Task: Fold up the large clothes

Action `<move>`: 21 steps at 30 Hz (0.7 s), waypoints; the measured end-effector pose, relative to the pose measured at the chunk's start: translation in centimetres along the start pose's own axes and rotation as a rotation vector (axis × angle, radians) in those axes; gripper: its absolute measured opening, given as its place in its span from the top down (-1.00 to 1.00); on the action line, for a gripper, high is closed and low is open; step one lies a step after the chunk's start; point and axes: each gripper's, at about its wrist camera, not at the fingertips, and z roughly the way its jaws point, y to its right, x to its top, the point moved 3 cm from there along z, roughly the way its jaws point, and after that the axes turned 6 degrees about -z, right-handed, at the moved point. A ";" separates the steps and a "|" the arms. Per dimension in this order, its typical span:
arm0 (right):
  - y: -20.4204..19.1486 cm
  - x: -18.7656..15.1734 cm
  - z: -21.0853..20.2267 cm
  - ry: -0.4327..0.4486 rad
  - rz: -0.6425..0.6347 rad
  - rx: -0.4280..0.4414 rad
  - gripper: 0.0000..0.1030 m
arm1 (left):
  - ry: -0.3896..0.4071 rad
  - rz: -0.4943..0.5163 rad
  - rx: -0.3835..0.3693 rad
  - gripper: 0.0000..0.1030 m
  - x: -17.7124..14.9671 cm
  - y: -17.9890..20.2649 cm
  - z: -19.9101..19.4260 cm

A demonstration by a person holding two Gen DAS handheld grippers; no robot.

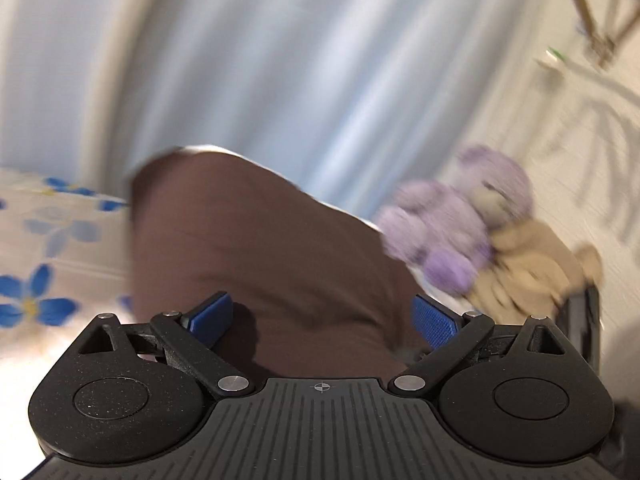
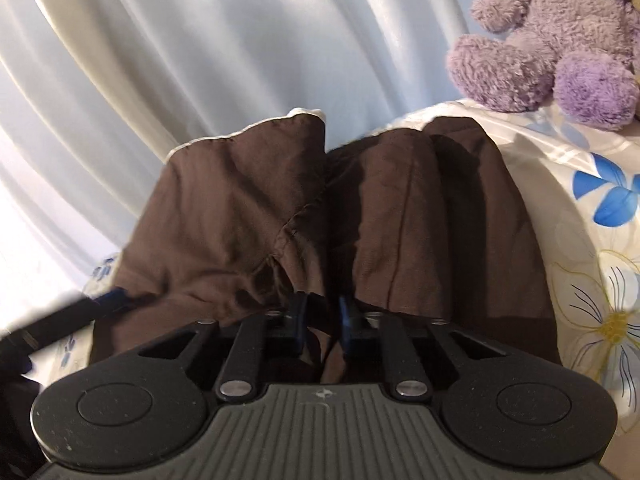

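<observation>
right tool (image 2: 323,320) pinches brown garment (image 2: 280,208); left tool (image 1: 323,320) spread wide, purple teddy (image 2: 552,40) beside

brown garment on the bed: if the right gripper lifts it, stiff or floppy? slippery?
Probably floppy: the brown garment bunches into soft creases where the right gripper pinches it. Likely to drape and trail from one pinch point, since much cloth spreads across the floral bedsheet. Its matte woven look suggests it isn't slippery.
</observation>
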 end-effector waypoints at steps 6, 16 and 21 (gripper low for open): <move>0.3 -0.8 0.4 0.006 -0.027 -0.040 1.00 | -0.063 -0.197 0.073 -0.92 -0.4 -4.2 1.6; 4.1 0.5 -5.2 0.090 0.140 -0.029 0.03 | -0.091 -0.192 0.077 -0.92 -0.3 -4.0 1.8; 4.3 0.2 -1.6 -0.026 0.237 0.181 -0.09 | -0.103 -0.163 0.092 -0.92 -0.5 -3.8 2.1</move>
